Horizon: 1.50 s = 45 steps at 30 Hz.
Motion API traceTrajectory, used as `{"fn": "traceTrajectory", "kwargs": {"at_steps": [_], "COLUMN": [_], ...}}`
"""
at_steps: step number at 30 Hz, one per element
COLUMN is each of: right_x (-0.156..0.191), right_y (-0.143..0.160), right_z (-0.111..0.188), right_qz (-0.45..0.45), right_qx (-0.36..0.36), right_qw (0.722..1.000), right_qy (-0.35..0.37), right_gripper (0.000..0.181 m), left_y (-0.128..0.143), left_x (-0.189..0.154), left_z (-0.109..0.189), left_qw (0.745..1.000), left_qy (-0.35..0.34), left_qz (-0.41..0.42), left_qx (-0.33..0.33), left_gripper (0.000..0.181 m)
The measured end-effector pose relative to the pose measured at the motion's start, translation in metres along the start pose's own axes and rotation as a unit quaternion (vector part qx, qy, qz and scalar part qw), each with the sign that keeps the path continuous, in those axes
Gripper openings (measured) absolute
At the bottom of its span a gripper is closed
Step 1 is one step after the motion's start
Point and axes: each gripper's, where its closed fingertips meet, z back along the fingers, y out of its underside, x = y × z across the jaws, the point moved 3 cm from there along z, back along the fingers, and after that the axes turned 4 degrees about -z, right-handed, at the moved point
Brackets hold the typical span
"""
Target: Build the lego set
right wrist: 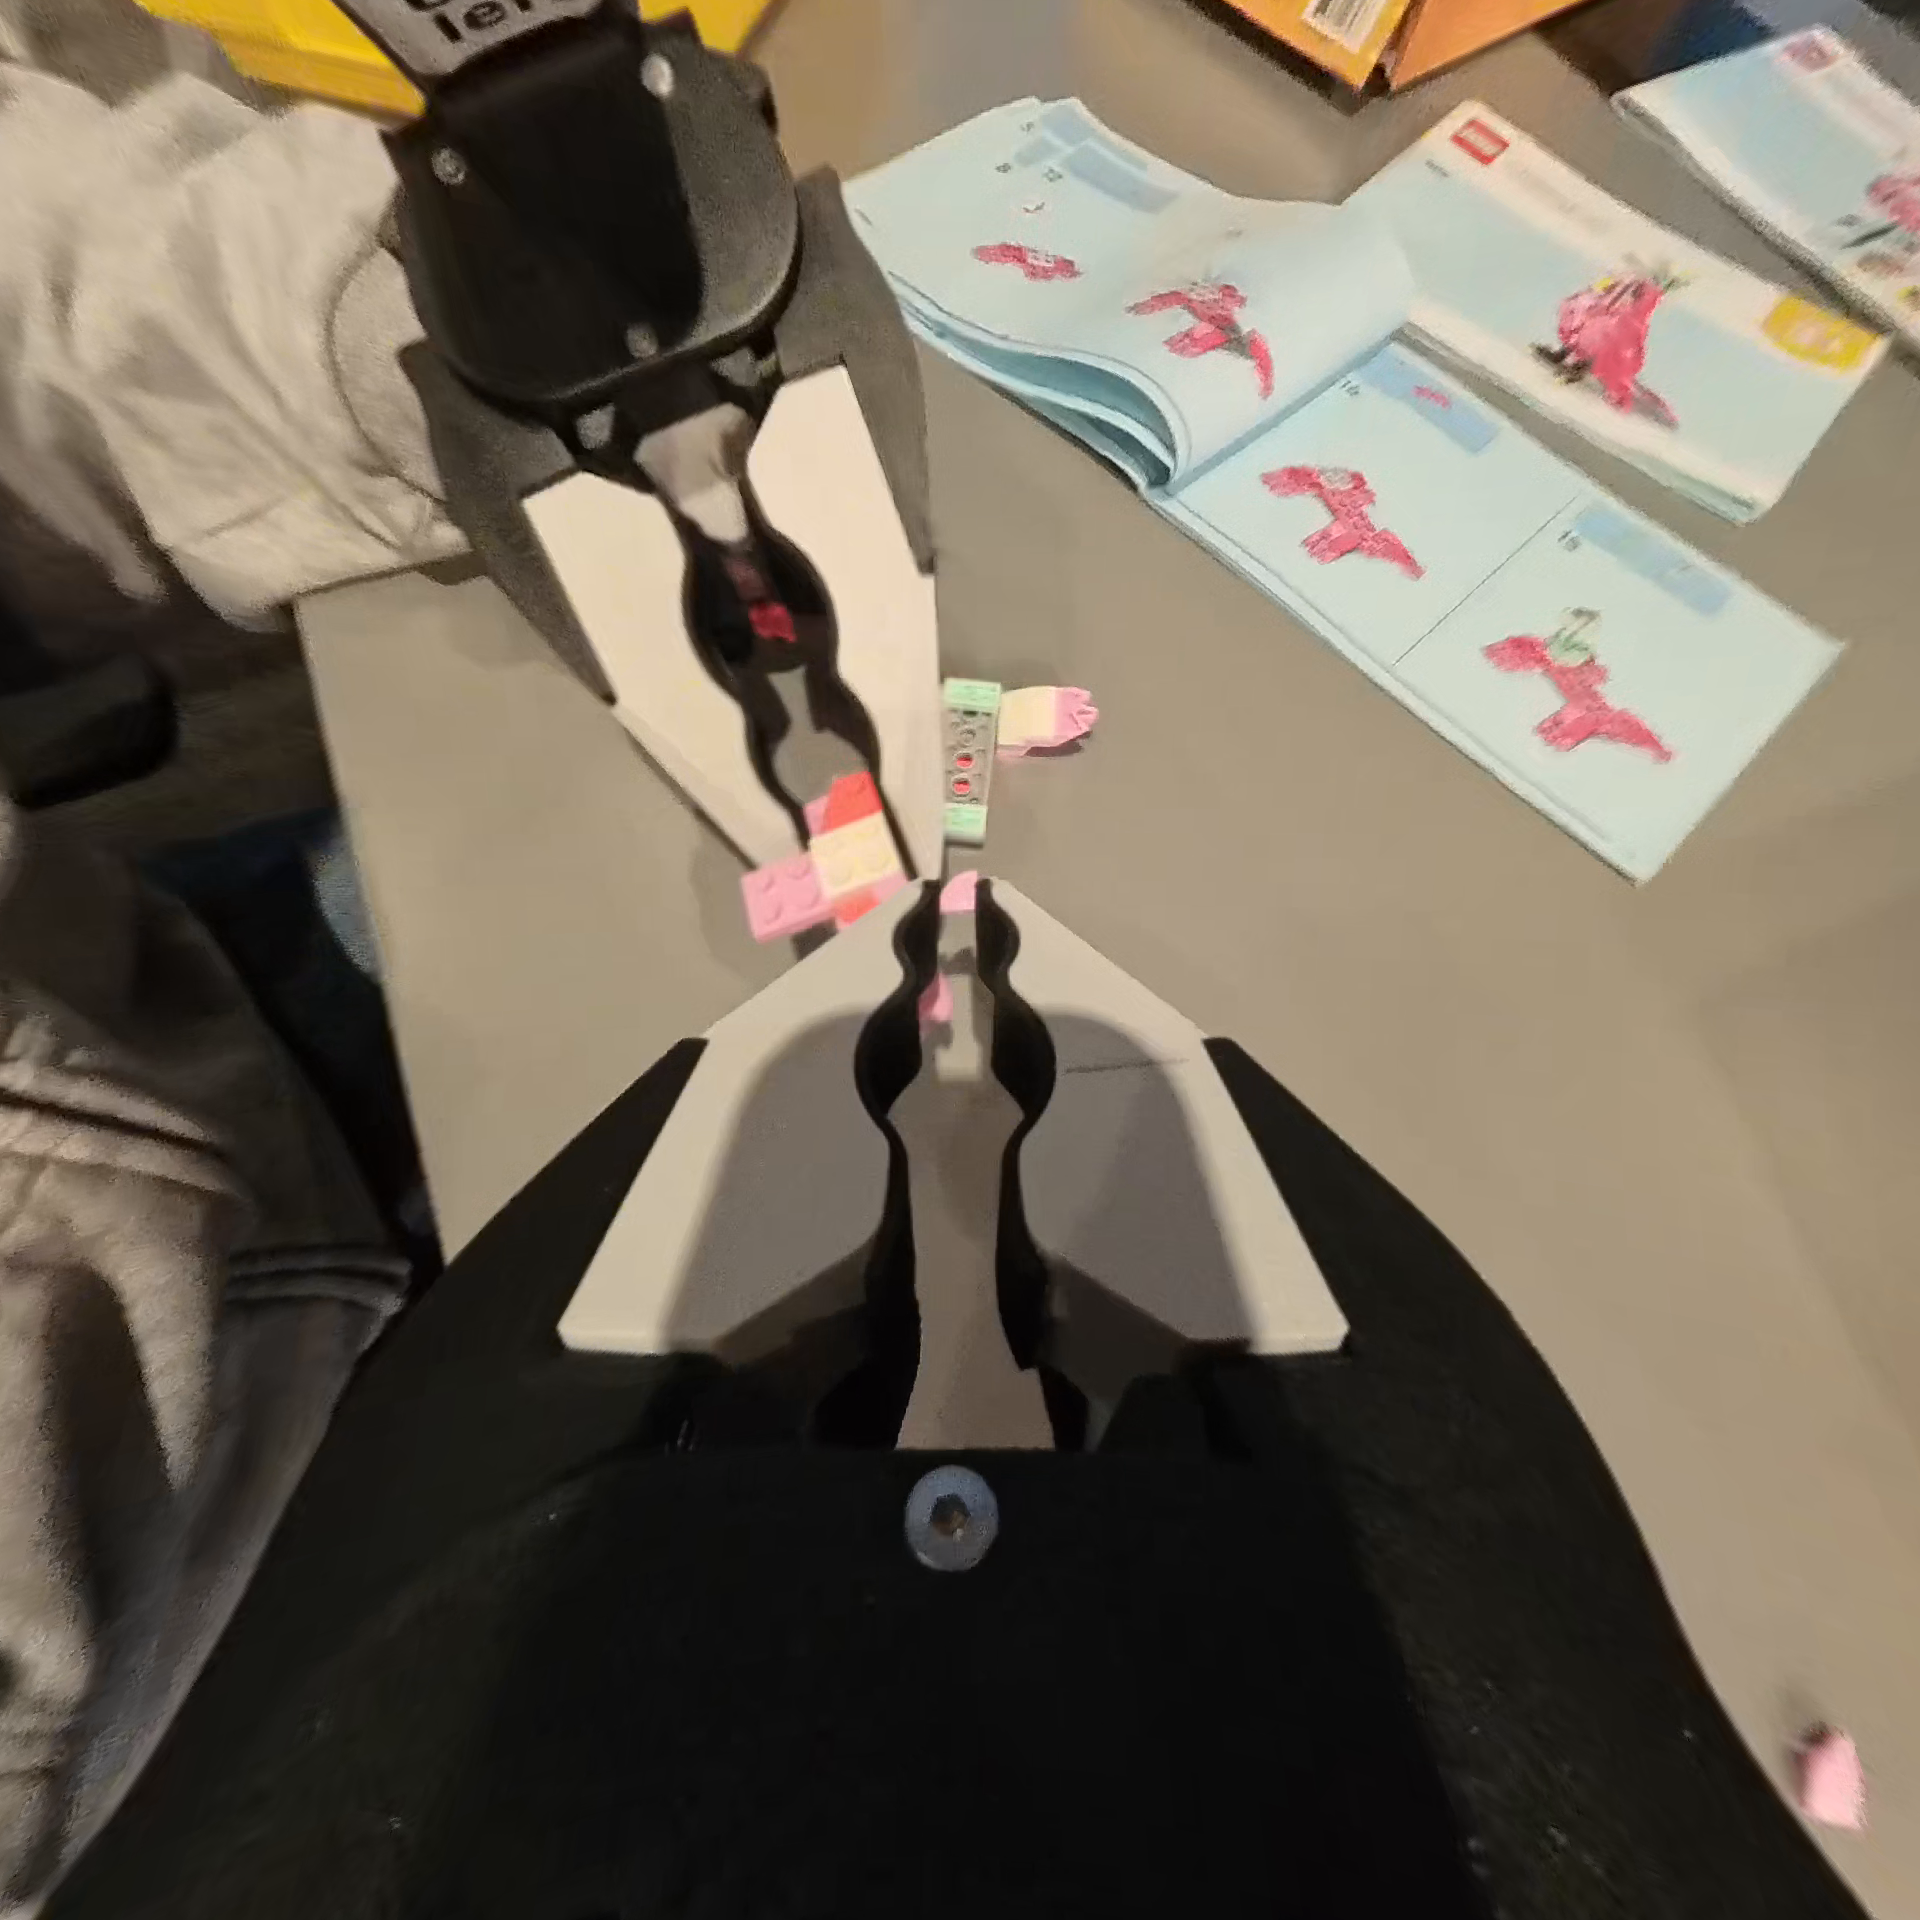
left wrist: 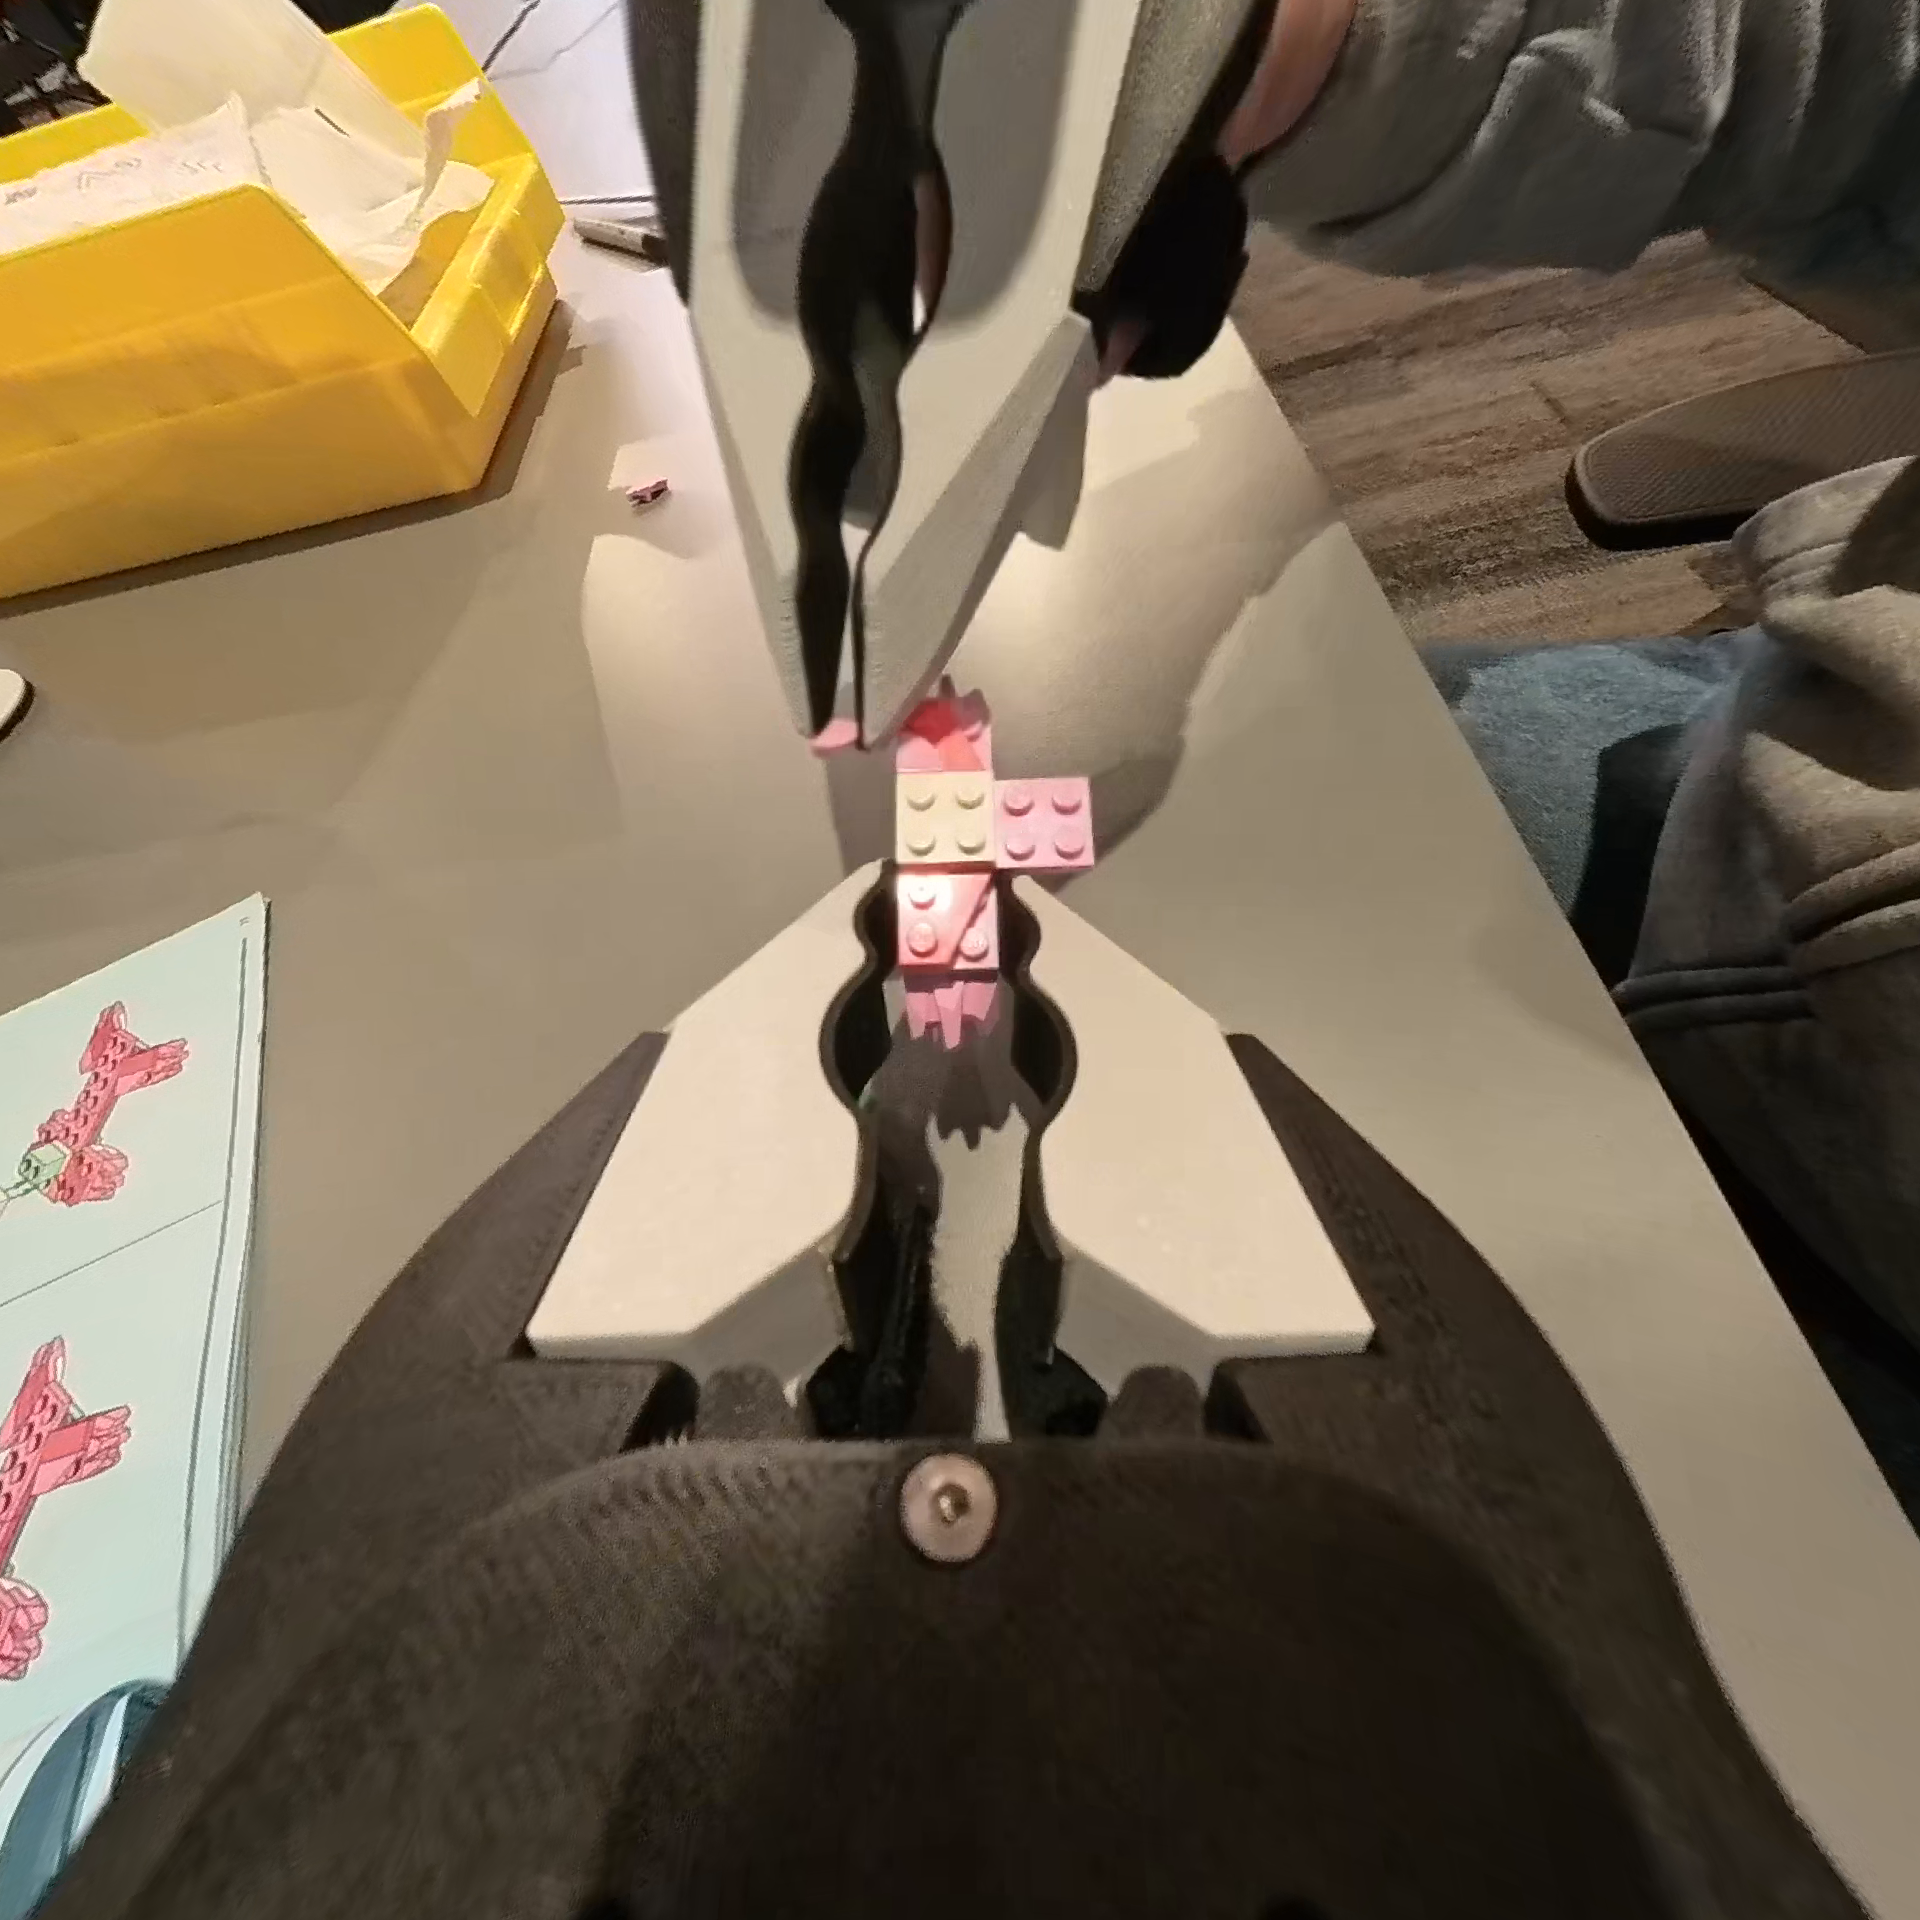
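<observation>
Two things are in my grip. My left gripper (left wrist: 948, 914) has its fingers closed narrow on the tail end of the pink build (left wrist: 951, 862), which sticks out at 12 o'clock from the tips and hangs above the worktop (left wrist: 416, 748). Its cream block and a pale pink plate (left wrist: 1042, 821) at 3 o'clock show open studs. My right gripper (right wrist: 958, 891) pinches a small pink piece (right wrist: 958, 894) at its very tips, just beside the build's far end.

Judging by looks, the build is light and stiff but only held together by stud friction, so a sideways push could pop a joint. Best to hold it on the thick red-pink body, not the side plate. The small piece is slick and barely held; it may twist.

Outward, in the right wrist view, a grey-and-mint subassembly (right wrist: 971, 764) lies at 12 o'clock, open booklets (right wrist: 1455, 499) at 1 to 2, and a loose pink brick (right wrist: 1829, 1782) at 4. A yellow bin (left wrist: 239, 343) sits at 10 in the left wrist view.
</observation>
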Motion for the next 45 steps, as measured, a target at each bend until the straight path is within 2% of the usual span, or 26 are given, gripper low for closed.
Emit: {"fn": "traceTrajectory", "kwargs": {"at_steps": [6,13,24,30,34,38,42,45], "right_x": [0.018,0.019,0.019,0.019,0.018,0.018,0.016,0.014], "right_y": [-0.016,-0.008,-0.006,-0.004,-0.005,-0.01,-0.001,0.012], "right_z": [-0.011,-0.023,-0.027,-0.027,-0.024,-0.012,-0.002,-0.006], "right_qz": [0.024,0.04,0.088,0.108,0.105,0.109,0.169,0.247], "right_qx": [0.01,0.073,0.102,0.115,0.112,0.079,0.057,0.057], "right_qw": [0.999,0.997,0.99,0.987,0.987,0.99,0.983,0.961], "right_qy": [-0.021,0.006,0.041,0.032,0.039,0.035,0.052,0.109], "right_gripper": [0.005,0.005,0.006,0.005,0.014,0.025,0.05,0.06], "left_y": [0.0,0.005,0.008,0.009,0.01,0.01,0.011,0.012], "left_x": [0.003,0.004,0.004,0.001,0.0,0.001,0.004,0.006], "left_z": [0.0,-0.002,-0.004,-0.004,-0.005,-0.004,-0.004,-0.003], "left_qw": [1.0,1.0,0.998,0.998,0.998,0.997,0.997,0.997], "left_qy": [-0.007,-0.01,0.0,0.015,0.02,0.019,0.012,0.005], "left_qz": [0.008,0.015,0.042,0.046,0.048,0.053,0.058,0.063], "left_qx": [0.002,0.022,0.035,0.039,0.042,0.043,0.045,0.046], "left_gripper": [0.017,0.017,0.017,0.017,0.017,0.018,0.017,0.017]}}
